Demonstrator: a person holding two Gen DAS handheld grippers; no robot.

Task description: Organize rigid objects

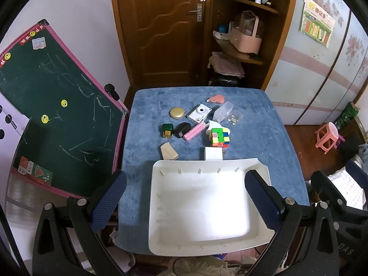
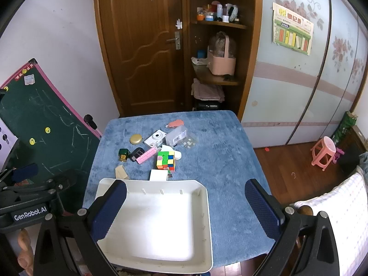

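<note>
- The only clearly readable writing is "GenRobot.AI" in white on the black body of the left gripper (image 2: 30, 214) as seen from the right wrist view; the wall poster (image 2: 293, 28) carries large yellow characters too small to make out.
- The left gripper (image 1: 185, 197) hangs over the near edge of the table (image 1: 264, 126), its blue textured pads wide apart and gripping nothing.
- The right gripper (image 2: 186, 207) likewise has its pads (image 2: 262, 207) spread apart and empty, above the tray and blue cloth.
- A white, shallow plastic tray (image 1: 161, 248) with rounded corners and small ribs along its walls sits at the near edge of the table; nothing lies in it.
- The table is covered with a fluffy blue cloth.
- The rigid objects lie in a loose cluster beyond the tray, toward the table's middle: a multicoloured puzzle cube (image 1: 220, 136), a white toy camera (image 1: 199, 113), a round gold lid (image 1: 177, 113), a pink ridged bar (image 1: 195, 131), a black charger (image 1: 182, 129), a green-and-gold bottle (image 1: 167, 130), a beige wedge-shaped box (image 1: 169, 151), a white square box (image 1: 214, 153) just beside the tray's far rim, a clear plastic box (image 1: 223, 111) and a salmon-pink piece (image 1: 216, 99).
- A pink-framed green chalkboard (image 1: 57, 115) with chalk scribbles and yellow smiley magnets leans to the left of the table.
</note>
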